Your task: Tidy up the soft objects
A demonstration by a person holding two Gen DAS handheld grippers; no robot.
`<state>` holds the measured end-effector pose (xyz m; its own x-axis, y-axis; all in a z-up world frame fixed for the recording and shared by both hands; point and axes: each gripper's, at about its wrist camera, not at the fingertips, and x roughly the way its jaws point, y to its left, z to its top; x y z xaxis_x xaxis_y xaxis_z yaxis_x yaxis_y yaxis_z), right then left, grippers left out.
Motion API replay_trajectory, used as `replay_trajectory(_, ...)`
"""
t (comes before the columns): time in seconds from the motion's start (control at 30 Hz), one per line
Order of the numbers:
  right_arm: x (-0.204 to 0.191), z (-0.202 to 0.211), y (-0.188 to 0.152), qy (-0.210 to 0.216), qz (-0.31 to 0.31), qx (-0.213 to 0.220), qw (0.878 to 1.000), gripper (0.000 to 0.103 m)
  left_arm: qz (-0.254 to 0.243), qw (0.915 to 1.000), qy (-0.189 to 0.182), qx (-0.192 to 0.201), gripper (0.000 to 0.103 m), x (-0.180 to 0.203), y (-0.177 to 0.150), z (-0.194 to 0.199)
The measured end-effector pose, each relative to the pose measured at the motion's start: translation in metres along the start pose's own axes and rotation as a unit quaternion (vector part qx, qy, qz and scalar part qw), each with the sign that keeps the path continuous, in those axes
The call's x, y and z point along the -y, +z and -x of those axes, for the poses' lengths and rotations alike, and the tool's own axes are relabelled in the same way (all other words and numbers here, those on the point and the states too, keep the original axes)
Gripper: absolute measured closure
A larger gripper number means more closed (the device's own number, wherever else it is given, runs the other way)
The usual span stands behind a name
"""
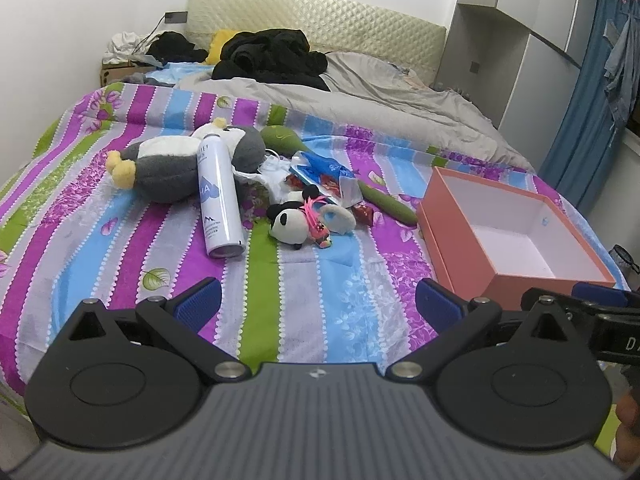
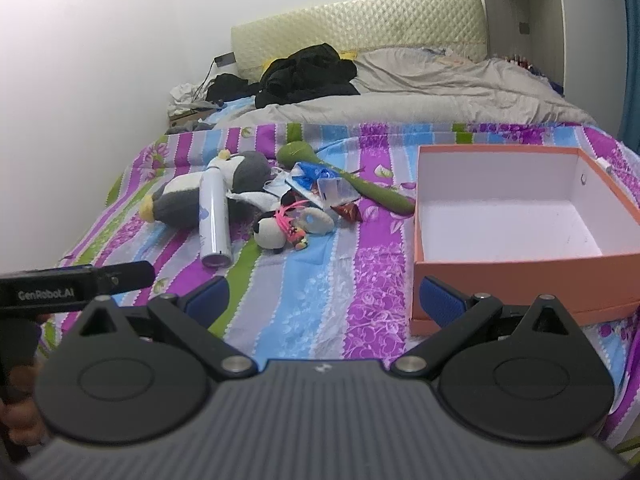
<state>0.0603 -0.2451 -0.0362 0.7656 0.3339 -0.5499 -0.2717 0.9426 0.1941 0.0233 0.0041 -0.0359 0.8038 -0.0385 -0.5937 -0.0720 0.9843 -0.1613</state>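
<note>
A pile of objects lies mid-bed: a grey and white plush penguin (image 1: pixel 168 168) (image 2: pixel 180 196), a small panda plush (image 1: pixel 290 224) (image 2: pixel 270 232) with a pink trinket, and a long green plush (image 1: pixel 384 200) (image 2: pixel 360 188). An empty orange box (image 1: pixel 460 240) (image 2: pixel 528 276) sits to the right. My left gripper (image 1: pixel 316 300) is open near the bed's front edge, well short of the pile. My right gripper (image 2: pixel 324 300) is also open, its right finger just in front of the box's near wall. Nothing is between either pair of fingers.
A white spray can (image 1: pixel 216 196) (image 2: pixel 214 216) leans across the penguin. Plastic wrappers and a blue bag (image 1: pixel 320 172) (image 2: pixel 308 176) are mixed into the pile. A grey duvet (image 1: pixel 380 100) and black clothes (image 1: pixel 272 56) cover the far half of the striped bedspread (image 1: pixel 300 280).
</note>
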Motion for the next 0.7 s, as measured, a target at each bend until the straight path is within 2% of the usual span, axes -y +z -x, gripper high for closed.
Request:
replay_trajectory(0.43, 0.001, 0.006, 0.002, -0.005, -0.003, 0.005, 1.000, 0.000, -0.007, 0.9999, -0.006, -0.005, 0.000, 0.010, -0.001, 0.001)
replay_trajectory(0.7, -0.008, 0.004, 0.002, -0.008, 0.005, 0.008, 1.000, 0.000, 0.002, 1.0000, -0.007, -0.003, 0.000, -0.001, -0.005, 0.001)
